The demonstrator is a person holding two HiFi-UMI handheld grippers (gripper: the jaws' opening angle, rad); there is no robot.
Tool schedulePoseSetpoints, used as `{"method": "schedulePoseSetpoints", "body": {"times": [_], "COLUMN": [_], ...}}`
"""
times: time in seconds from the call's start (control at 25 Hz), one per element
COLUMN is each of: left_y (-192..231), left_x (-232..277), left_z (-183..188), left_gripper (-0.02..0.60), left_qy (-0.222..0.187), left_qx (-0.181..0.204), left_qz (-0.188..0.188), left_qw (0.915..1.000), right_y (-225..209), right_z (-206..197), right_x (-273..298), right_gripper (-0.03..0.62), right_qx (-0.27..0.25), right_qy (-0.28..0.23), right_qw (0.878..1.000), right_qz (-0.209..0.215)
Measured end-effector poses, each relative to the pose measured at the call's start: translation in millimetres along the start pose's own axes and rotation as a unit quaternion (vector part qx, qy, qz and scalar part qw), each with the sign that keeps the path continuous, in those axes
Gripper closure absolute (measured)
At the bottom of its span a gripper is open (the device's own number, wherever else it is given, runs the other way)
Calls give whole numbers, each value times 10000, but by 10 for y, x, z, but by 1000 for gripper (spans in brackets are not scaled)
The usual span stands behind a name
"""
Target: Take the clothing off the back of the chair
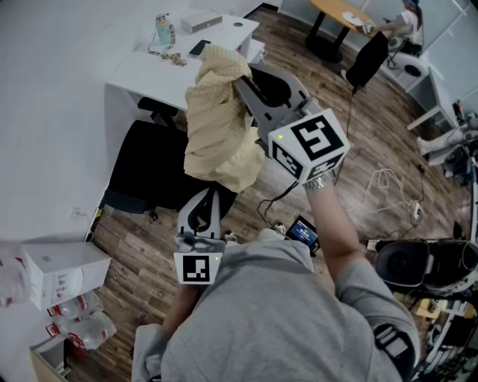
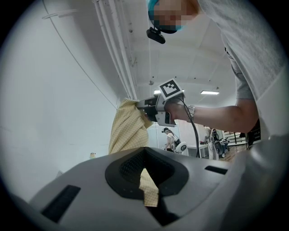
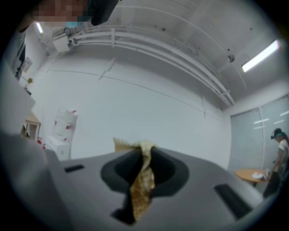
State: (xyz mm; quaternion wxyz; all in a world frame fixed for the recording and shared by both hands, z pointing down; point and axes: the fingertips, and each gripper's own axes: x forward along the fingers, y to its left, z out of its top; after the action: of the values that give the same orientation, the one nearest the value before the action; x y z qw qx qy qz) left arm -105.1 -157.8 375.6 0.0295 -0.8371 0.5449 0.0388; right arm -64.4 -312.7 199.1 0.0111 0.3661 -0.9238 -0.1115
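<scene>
clothing (image 1: 216,127): pale yellow, fine check | chair (image 1: 146,175): black | desk (image 1: 149,71): white | floor (image 1: 373,142): brown wood

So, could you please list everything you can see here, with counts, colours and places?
garment: one, yellow check, held up by both grippers
desk: one, white, against the wall
bottle: one, pale, on the desk
phone: one, dark, on the desk
boxes: two, white; one on the desk, one lower left
table: one, wooden, far right
chairs: at least two, black; one by the desk, one by the table
person: one, white top, at that table
cables: several, white, floor at right
left gripper: one, grey, shut on the garment's lower edge
right gripper: one, grey, shut on its top
</scene>
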Motion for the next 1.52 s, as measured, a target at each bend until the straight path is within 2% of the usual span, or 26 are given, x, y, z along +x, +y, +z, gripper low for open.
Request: {"method": "schedulePoseSetpoints", "body": {"times": [0.08, 0.28, 0.4, 0.76, 1.52], "left_y": [-4, -43, -84, -129, -325], "left_x": [-3, 16, 10, 16, 30], "left_z": [-27, 46, 28, 33, 45], "left_gripper": [551, 551, 551, 550, 551], "left_qy": [70, -137, -69, -83, -67], "left_qx": [-40, -29, 70, -39, 10], "left_qz": [-6, -26, -102, -128, -377], "left_qw": [10000, 9999, 9999, 9999, 9993], "right_y": [-31, -85, -90, -183, -283], "right_z": [26, 39, 71, 159, 213], "right_x": [-22, -110, -155, -264, -516], "right_gripper": [526, 526, 526, 526, 526], "right_qx": [0, 22, 8, 9, 33], "right_qy": [-32, -62, -92, -187, -243], "right_qw": [10000, 9999, 9998, 9993, 9983], "right_qz": [-45, -140, -159, -319, -524]}}
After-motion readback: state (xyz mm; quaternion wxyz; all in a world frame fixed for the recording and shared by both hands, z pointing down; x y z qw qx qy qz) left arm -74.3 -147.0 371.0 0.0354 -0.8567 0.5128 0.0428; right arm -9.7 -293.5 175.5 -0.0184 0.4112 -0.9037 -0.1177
